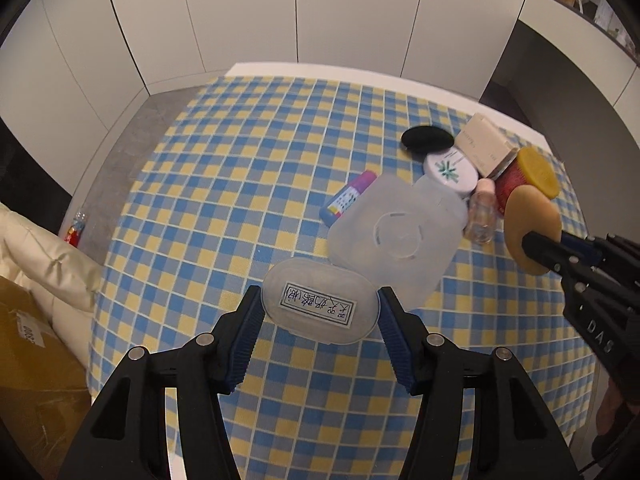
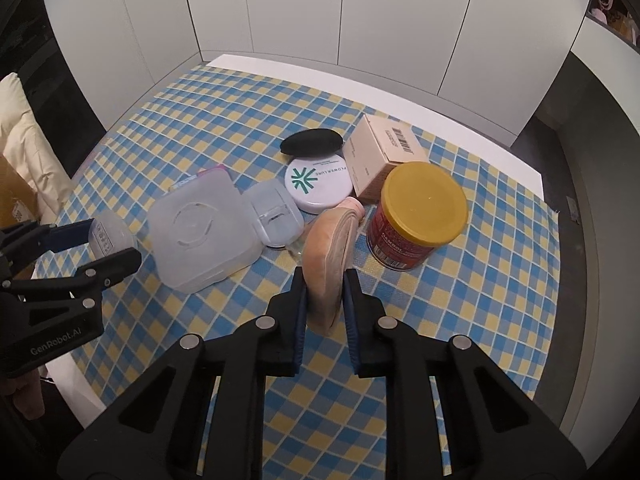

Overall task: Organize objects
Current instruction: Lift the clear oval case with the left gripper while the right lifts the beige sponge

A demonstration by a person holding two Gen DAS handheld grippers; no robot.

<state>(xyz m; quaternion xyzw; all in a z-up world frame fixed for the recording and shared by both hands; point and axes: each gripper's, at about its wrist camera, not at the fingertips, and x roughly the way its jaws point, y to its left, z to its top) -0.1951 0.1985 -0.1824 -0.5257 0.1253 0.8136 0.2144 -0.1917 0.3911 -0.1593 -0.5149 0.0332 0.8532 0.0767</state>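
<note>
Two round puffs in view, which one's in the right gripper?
The tan puff, pinched on edge in the right gripper. The black puff lies flat on the tablecloth behind the white compact.

both wrist views look steeply down, sharing the checkered table (image 1: 240,168).

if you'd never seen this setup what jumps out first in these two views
Each gripper has something clamped: the left gripper grips a clear oval case with a label at the near edge of the checked tablecloth, and the right gripper pinches a tan round puff on edge. Behind them sits a cluster, loudest the red can with a yellow lid on the right, beside a clear square box.
</note>
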